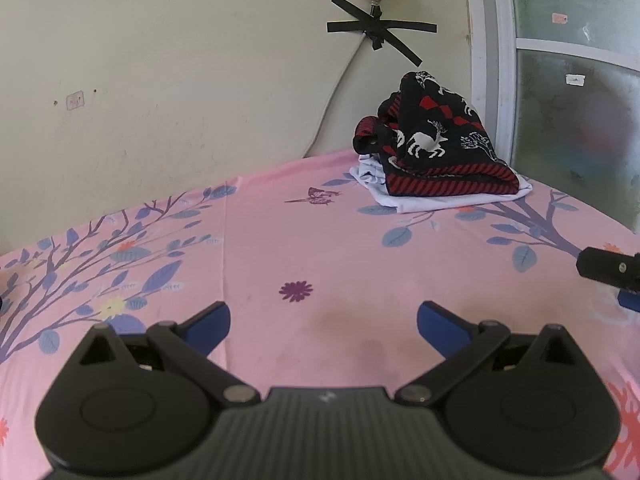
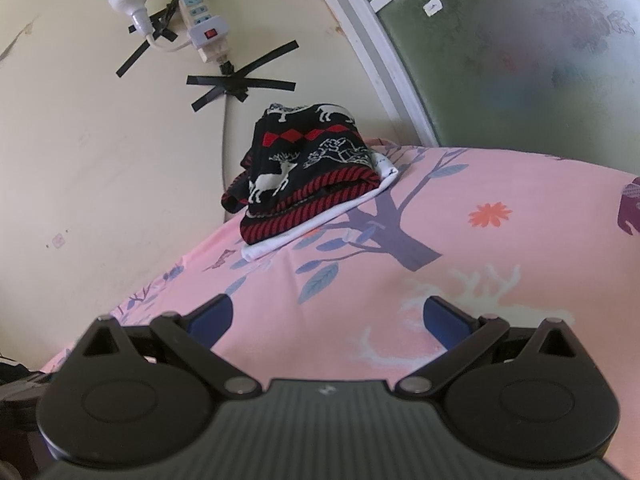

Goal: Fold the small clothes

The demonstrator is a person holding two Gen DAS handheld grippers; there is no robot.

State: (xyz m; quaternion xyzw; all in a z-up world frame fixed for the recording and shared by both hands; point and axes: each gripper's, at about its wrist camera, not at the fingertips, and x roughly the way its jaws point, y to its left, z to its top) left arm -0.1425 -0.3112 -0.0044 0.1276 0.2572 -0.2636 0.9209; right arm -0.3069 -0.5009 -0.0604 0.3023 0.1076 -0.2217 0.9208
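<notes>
Two garments sit stacked at the far end of the bed (image 1: 320, 248) — my dark reindeer sweater (image 1: 436, 140) on a white garment (image 1: 432, 200), near the wall. Both my left tongs (image 1: 323, 322) and right tongs (image 2: 328, 318) hover low and level over the bare sheet, spread wide, holding nothing. Grab only the sweater's loose top fold and I'd guess it unrolls — or drags the white piece along.

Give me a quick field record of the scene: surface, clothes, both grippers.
surface: pink floral bedsheet
clothes: black-and-red reindeer sweater, lying on a white garment, by the wall corner
left gripper: open, holds nothing, over bare sheet
right gripper: open, holds nothing, short of the pile
wall: taped power strip
</notes>
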